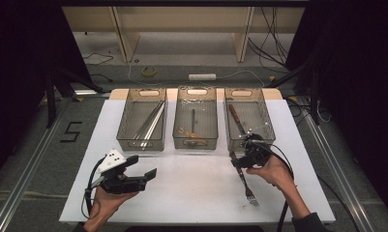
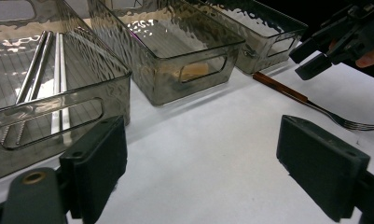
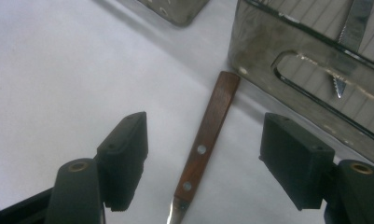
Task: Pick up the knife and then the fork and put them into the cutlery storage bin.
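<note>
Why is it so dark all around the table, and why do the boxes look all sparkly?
High view: the light falls on the white table, so the room around it stays black. Left gripper view: the ripply bin walls throw back bright glints, and the near gripper looks soft. Right gripper view: the fork casts a thin shadow beside its wooden handle.

Left gripper: black body, grey three-cornered plate with dark dots, black cable.
Right gripper: black, looping black cable.
Jaw arms: brass-ringed holes.
Sleeve: dark.

Dim, dark-edged; bright glare on table
</note>
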Motion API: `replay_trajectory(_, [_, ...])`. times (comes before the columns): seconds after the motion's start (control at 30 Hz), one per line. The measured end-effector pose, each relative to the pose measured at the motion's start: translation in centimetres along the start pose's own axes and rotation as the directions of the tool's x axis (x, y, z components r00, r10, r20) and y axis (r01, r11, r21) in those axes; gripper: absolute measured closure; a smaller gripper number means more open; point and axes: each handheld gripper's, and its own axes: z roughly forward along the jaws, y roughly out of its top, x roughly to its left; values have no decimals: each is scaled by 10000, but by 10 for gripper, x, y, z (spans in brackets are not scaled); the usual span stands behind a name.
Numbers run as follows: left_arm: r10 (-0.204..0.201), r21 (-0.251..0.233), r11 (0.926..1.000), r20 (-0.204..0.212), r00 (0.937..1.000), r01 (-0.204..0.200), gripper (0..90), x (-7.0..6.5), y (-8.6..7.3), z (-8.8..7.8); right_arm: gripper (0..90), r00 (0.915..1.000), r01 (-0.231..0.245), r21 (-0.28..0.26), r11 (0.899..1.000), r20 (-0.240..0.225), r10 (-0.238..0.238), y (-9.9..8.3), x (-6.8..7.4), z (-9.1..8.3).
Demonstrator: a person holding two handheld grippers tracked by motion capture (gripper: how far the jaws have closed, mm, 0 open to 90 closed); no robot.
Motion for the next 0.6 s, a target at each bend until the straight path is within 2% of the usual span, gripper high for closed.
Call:
replay_trajectory(0.27, [6,2,10000,5,10000,-6,157,0,0,0,375,10000,23,383,9993,-36,-21,-4,1,6])
replay_trajectory(0.6, [37,13,10000,5,10000,-37,157,-1,0,0,473,9998,169,903,9958,63,-175,-9,3,14])
